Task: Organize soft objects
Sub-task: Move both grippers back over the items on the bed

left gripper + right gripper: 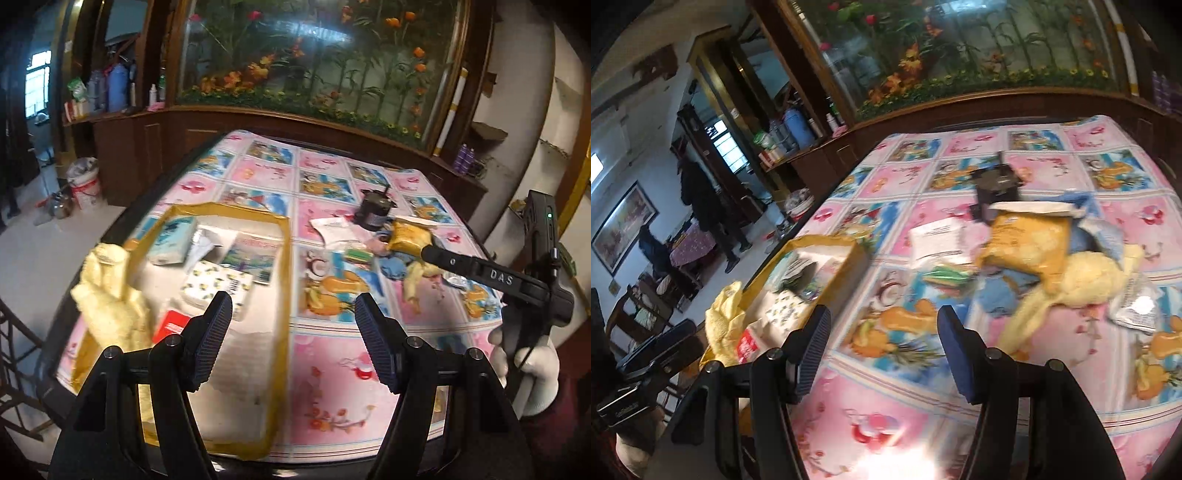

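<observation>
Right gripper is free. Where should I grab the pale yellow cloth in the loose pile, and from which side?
Take the pale yellow cloth at its bunched mound, coming down from above with the open right gripper. The mound stands proud and uncovered; its tail lies flat on the tablecloth, and the orange packet crowds the far-left side, so close on the near side.

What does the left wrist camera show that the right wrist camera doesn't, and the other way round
Only the left wrist view shows the white bucket on the floor and the right gripper's DAS-marked finger over the pile. Only the right wrist view shows the framed picture on the wall and the left gripper's body at its left edge. Both show the tray, the yellow cloth on its rim, and the orange packet.
</observation>
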Tool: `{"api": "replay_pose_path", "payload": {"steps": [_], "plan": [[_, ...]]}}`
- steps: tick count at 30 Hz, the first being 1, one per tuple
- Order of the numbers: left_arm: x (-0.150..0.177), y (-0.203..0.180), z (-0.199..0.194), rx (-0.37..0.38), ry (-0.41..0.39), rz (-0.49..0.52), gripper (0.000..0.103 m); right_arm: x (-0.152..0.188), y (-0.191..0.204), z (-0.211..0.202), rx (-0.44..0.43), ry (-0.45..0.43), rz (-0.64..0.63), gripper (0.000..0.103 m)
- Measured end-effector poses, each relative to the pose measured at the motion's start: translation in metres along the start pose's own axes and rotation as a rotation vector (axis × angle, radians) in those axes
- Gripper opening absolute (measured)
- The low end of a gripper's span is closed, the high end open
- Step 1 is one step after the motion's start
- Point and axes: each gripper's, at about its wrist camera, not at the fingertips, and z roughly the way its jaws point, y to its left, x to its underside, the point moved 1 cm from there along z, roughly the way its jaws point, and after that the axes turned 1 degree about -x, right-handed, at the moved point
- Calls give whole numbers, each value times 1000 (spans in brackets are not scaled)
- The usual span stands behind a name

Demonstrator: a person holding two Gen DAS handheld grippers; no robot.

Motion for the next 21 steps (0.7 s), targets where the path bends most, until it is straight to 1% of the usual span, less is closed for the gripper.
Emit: {"api": "replay_pose_path", "payload": {"steps": [3, 6, 9, 11, 15, 18, 20, 21], "plan": [[3, -26, 16, 54, 47, 34, 70, -7, -49, -19, 99, -44, 87, 60], [11, -48, 32, 88, 97, 66, 70, -12, -90, -31, 188, -63, 151, 60], [19, -58, 46, 94, 136, 85, 70, -16, -116, -33, 242, -72, 187, 60], [23, -60, 52, 88, 151, 88, 70, -19, -131, -32, 250, -75, 211, 60], [27, -51, 63, 70, 174, 65, 70, -34, -145, -27, 274, -107, 229, 60], [26, -46, 71, 59, 188, 43, 70, -57, -138, -16, 211, -115, 217, 60], [27, -46, 71, 64, 188, 39, 70, -76, -128, -2, 218, -119, 182, 60], [28, -47, 71, 64, 189, 40, 70, -85, -122, 9, 232, -122, 143, 60]]}}
